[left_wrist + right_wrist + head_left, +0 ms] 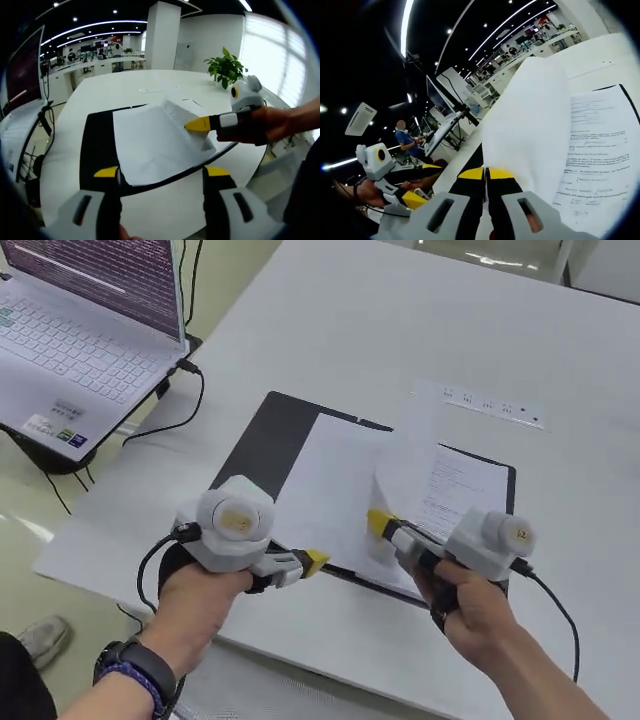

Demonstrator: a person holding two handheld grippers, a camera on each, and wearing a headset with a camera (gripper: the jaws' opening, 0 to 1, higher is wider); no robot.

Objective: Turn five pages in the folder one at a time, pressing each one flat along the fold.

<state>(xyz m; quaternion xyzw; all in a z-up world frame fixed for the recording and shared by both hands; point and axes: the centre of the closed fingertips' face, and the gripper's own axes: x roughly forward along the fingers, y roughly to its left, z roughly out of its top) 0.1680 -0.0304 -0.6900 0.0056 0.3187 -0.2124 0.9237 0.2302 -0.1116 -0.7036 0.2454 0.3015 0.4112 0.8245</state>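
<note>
A black folder (262, 436) lies open on the white table (330, 330), with a blank turned page (325, 490) on its left half and a printed page (468, 483) on its right. My right gripper (380, 524) (486, 174) is shut on the bottom edge of a white page (410, 468) (530, 115), which stands lifted and curled over the fold. My left gripper (313, 563) (161, 172) is open with nothing between its jaws, hovering just off the folder's near edge (150, 186). From the left gripper view, the right gripper (201, 124) pinches the raised page (175, 112).
An open laptop (80, 330) sits at the far left with a black cable (180, 415) running toward the folder. A loose printed sheet (490, 403) lies beyond the folder. The table edge (120, 585) runs close below both hands. A potted plant (227, 67) stands far off.
</note>
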